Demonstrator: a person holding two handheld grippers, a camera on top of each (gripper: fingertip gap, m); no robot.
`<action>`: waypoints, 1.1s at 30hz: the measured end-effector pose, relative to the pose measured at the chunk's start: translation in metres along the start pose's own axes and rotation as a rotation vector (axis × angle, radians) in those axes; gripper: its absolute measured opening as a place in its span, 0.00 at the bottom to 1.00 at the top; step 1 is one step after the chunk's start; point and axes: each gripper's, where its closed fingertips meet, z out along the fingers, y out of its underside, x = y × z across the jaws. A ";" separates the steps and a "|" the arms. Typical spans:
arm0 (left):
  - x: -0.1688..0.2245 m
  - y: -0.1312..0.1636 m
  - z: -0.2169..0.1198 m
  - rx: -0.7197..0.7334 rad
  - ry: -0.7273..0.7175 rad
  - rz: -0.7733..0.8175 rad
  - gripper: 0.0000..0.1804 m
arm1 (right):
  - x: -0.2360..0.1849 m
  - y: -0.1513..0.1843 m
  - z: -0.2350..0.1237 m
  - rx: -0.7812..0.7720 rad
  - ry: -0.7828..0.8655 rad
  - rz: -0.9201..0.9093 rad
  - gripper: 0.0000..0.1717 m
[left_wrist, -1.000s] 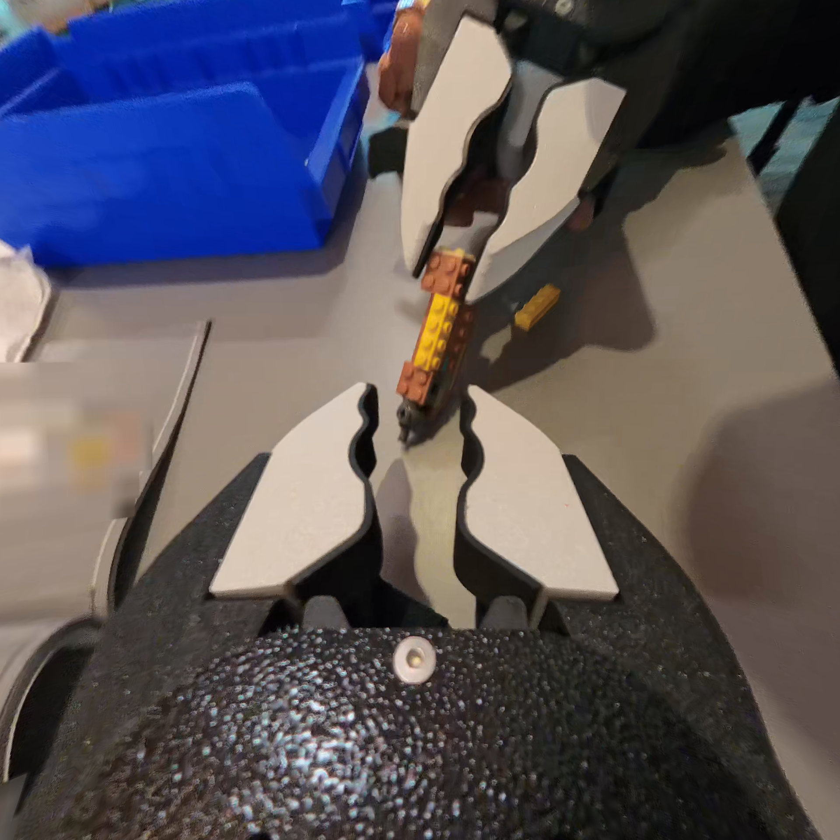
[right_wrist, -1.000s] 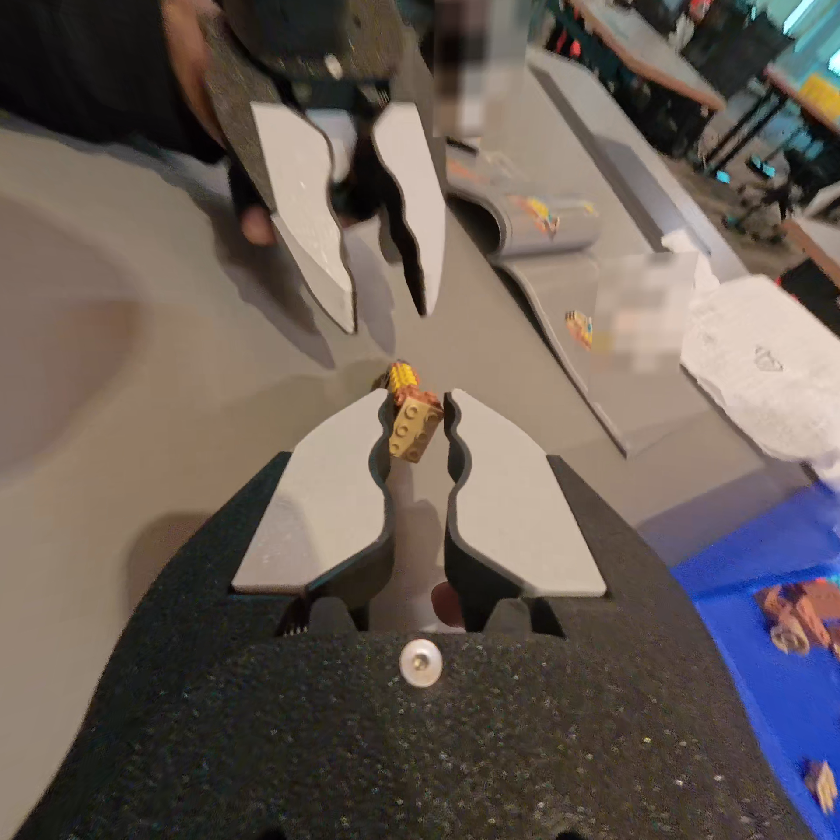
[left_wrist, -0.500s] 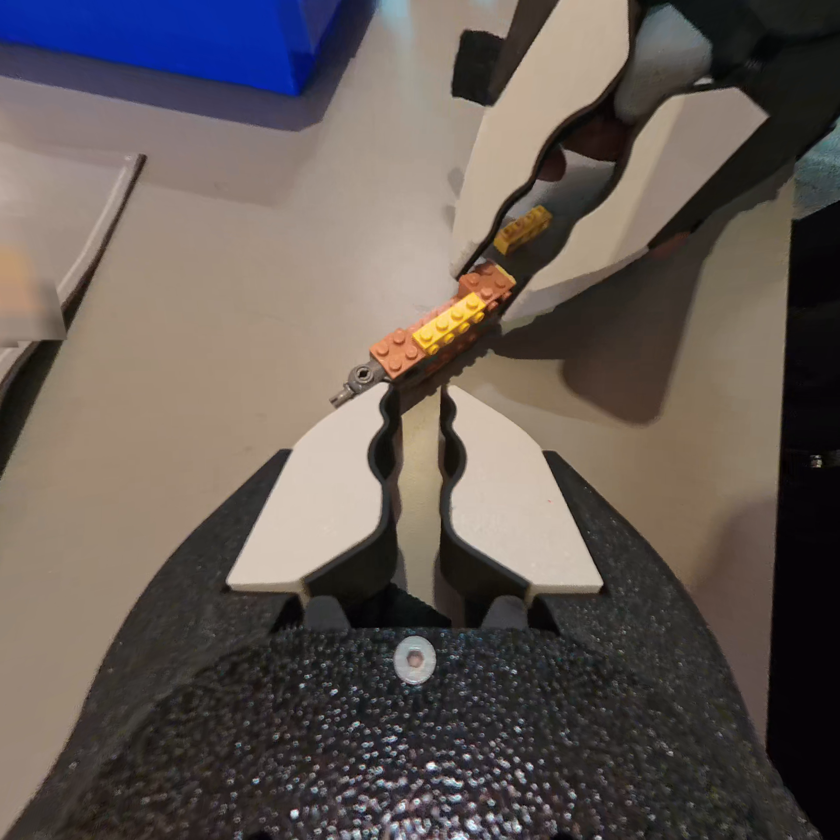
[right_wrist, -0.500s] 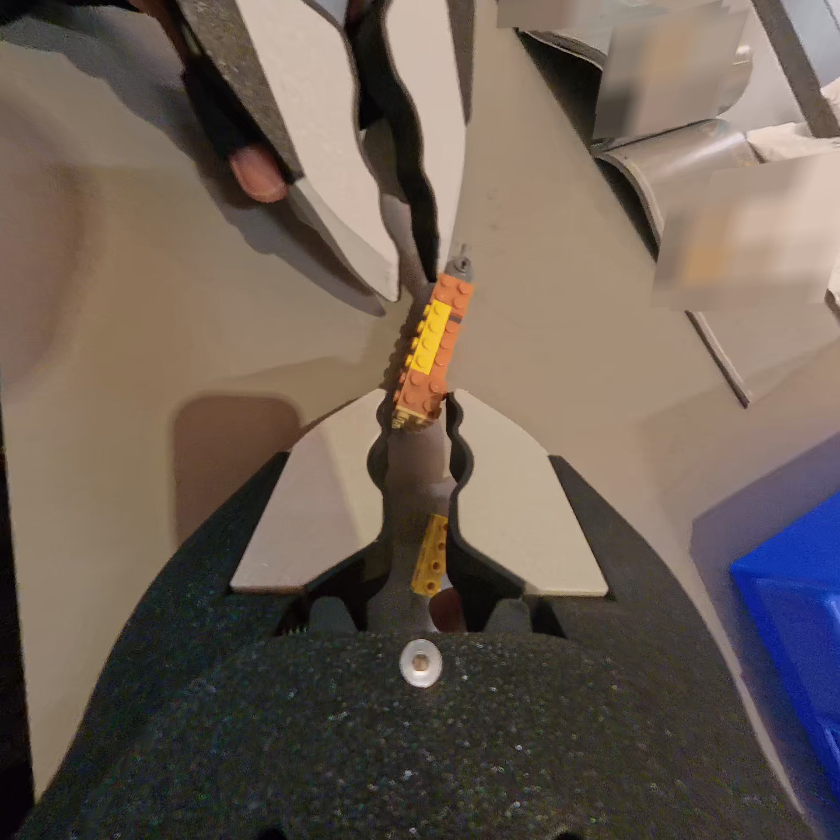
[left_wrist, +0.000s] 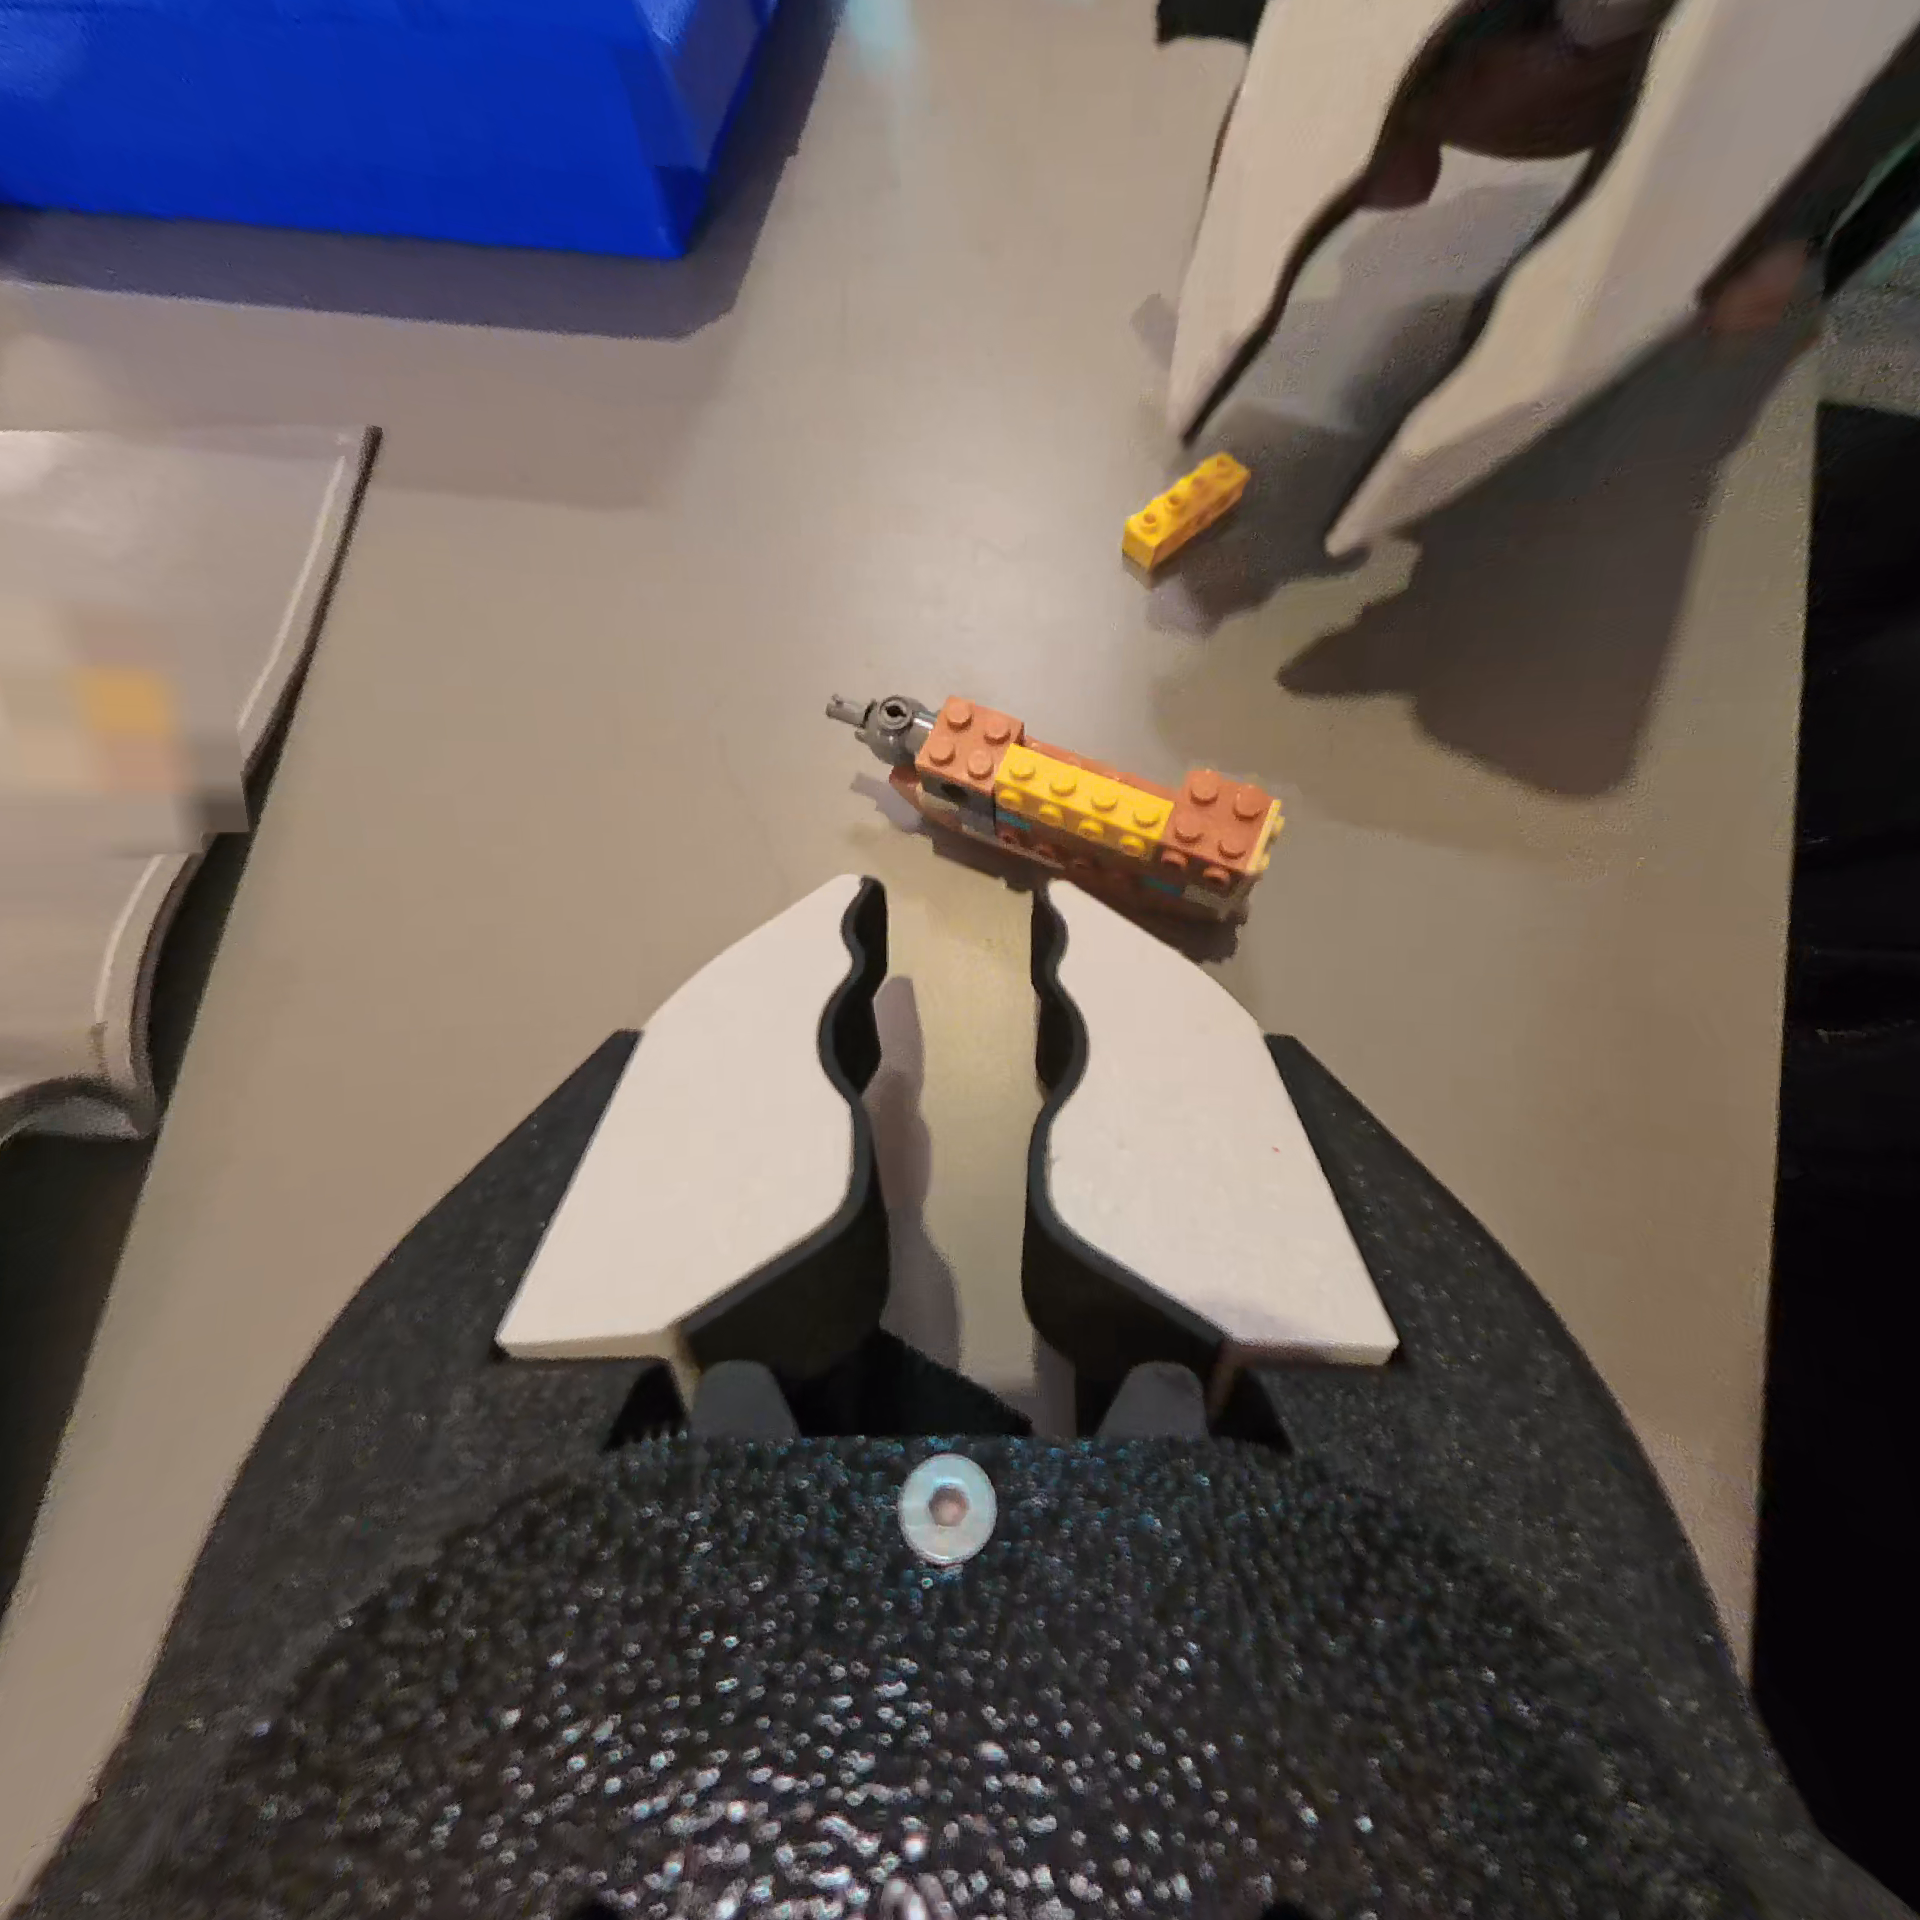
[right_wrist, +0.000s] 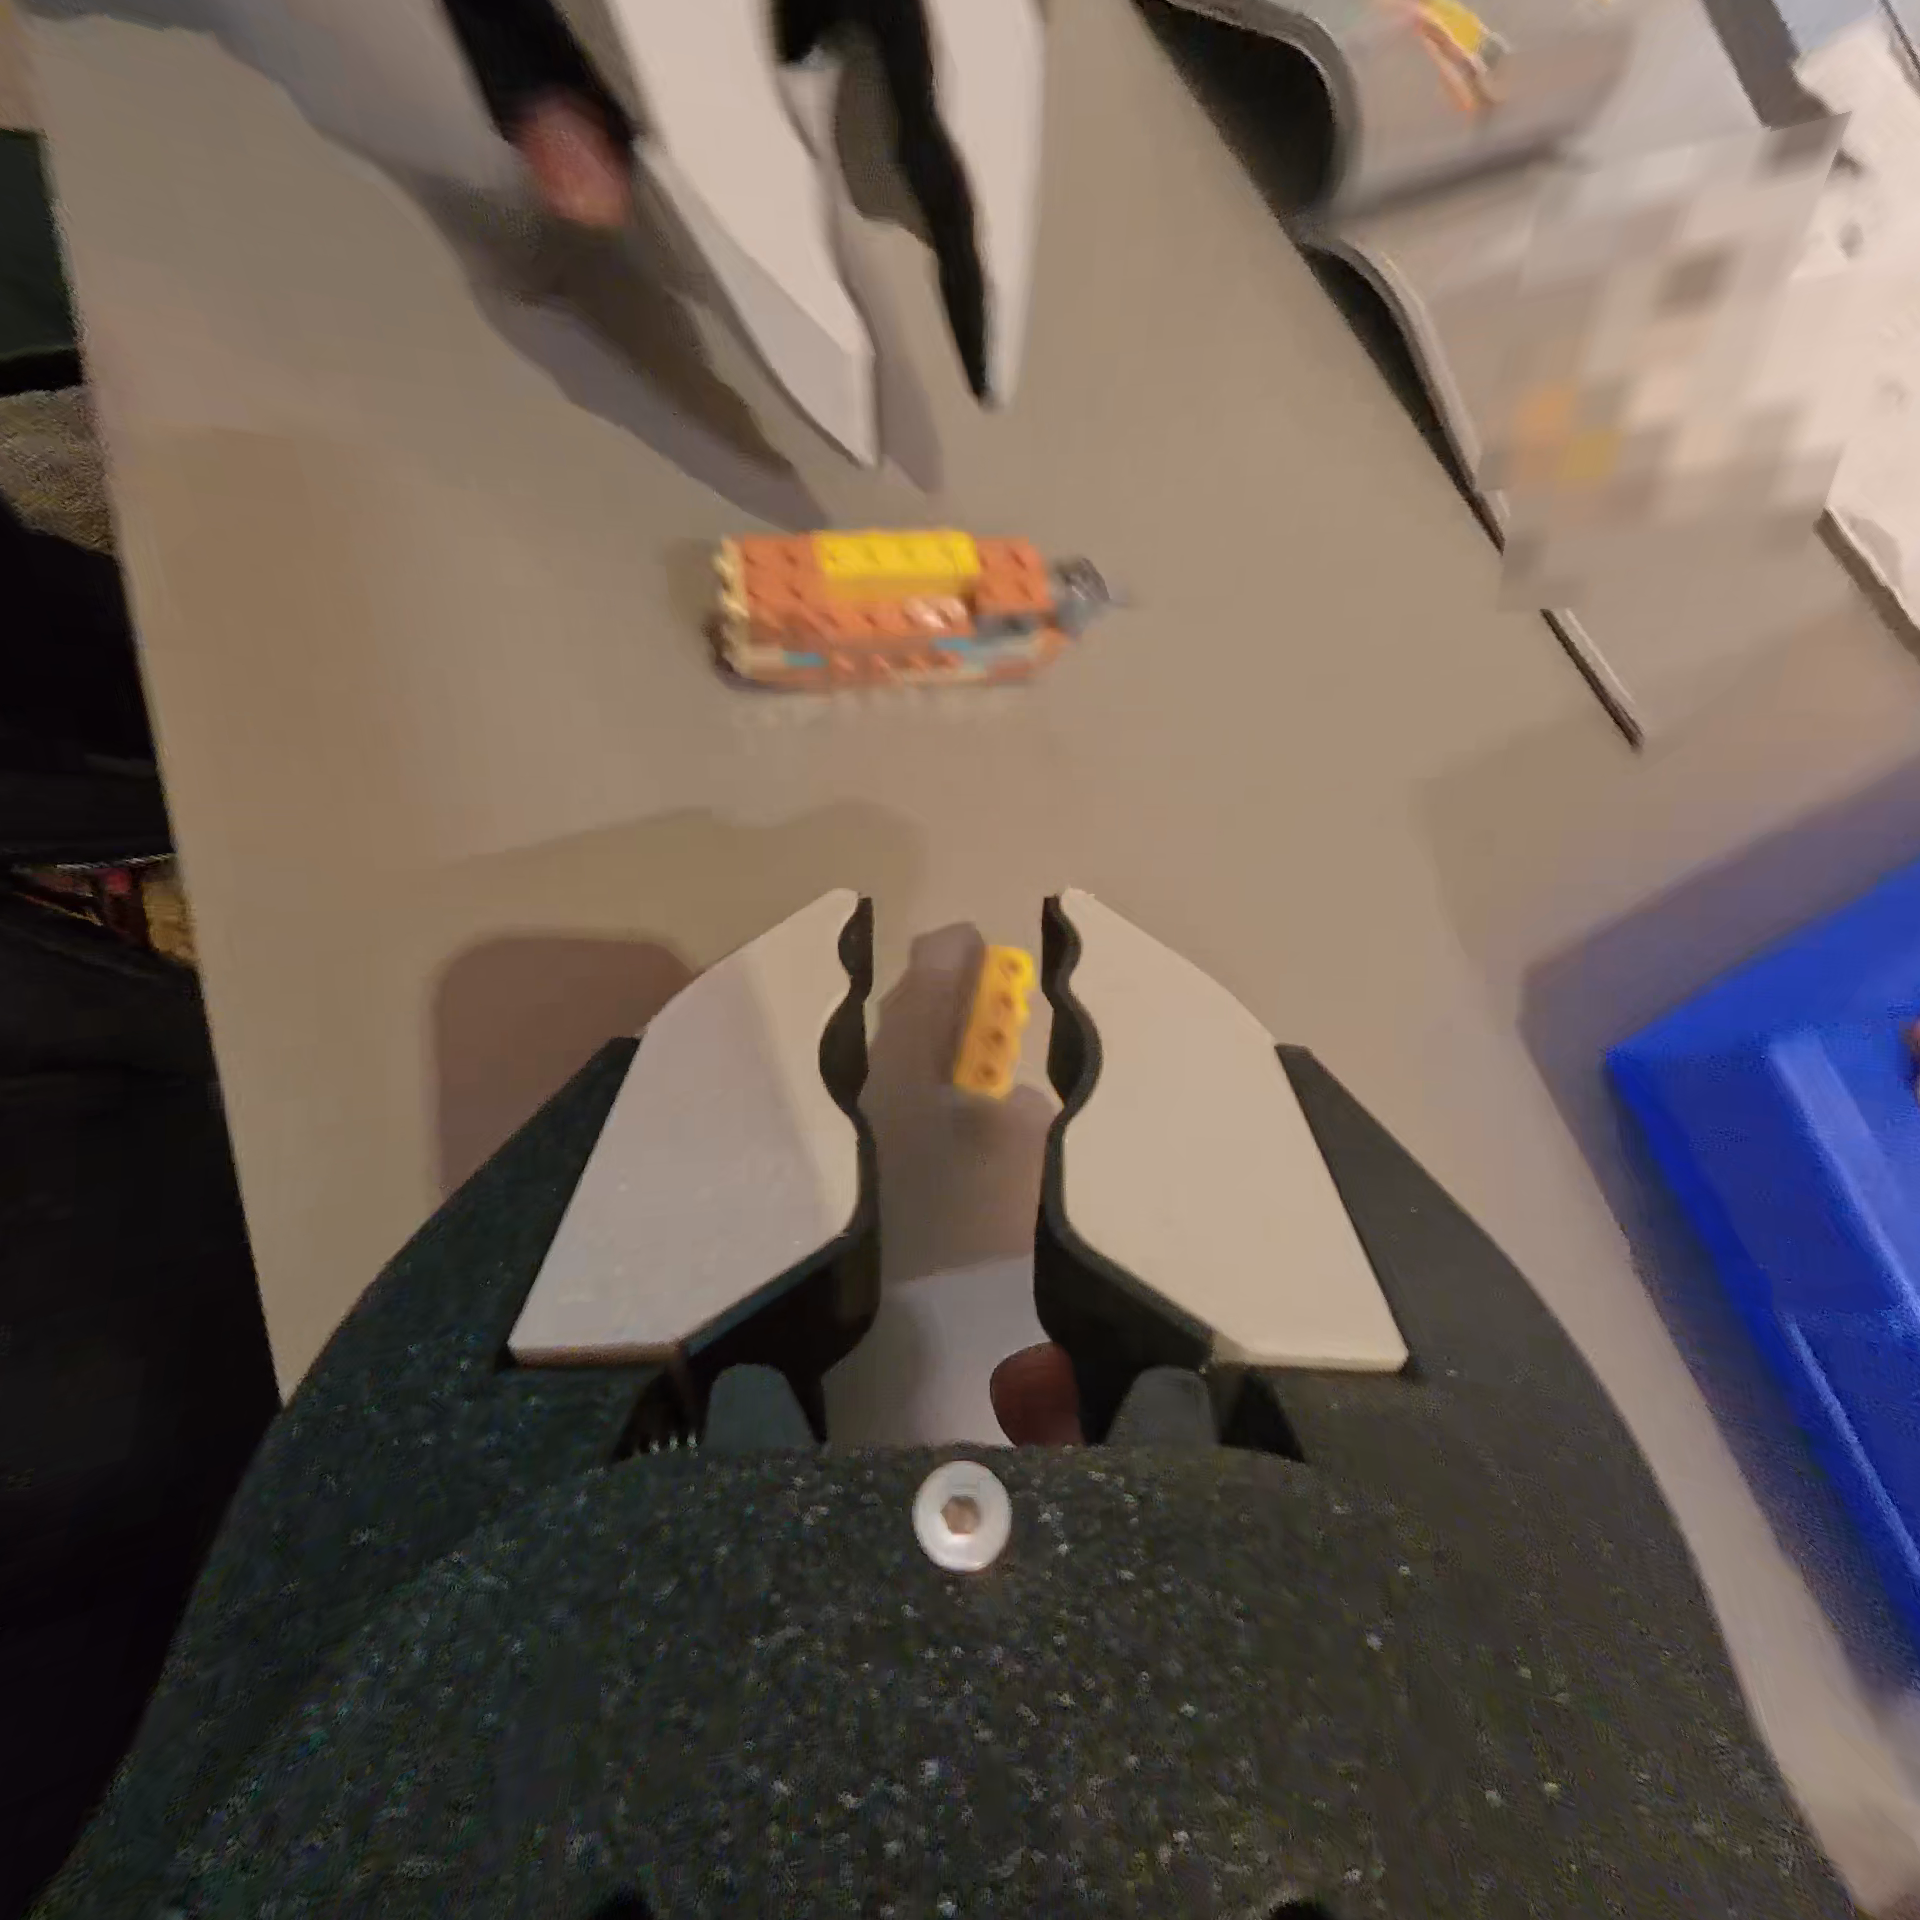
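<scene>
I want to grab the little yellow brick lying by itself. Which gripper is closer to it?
The right gripper. The small yellow plastic brick lies on the table under its open fingers, untouched. The left gripper is farther off, beside the long brown-and-yellow brick model.

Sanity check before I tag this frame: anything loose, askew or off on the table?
One small yellow brick lies loose on the table, apart from the brown-and-yellow brick assembly, which lies skewed. Both grippers, left and right, are open, gripping nothing.
</scene>
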 end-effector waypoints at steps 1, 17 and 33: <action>0.000 0.000 -0.004 0.019 -0.010 -0.014 0.14 | 0.007 0.009 -0.005 -0.012 0.027 0.033 0.18; 0.051 -0.037 -0.017 0.243 -0.051 -0.065 0.13 | 0.015 0.037 0.012 -0.098 0.079 -0.015 0.06; 0.068 -0.077 0.004 0.340 0.122 -0.351 0.16 | -0.015 -0.048 -0.037 0.525 0.421 -0.931 0.06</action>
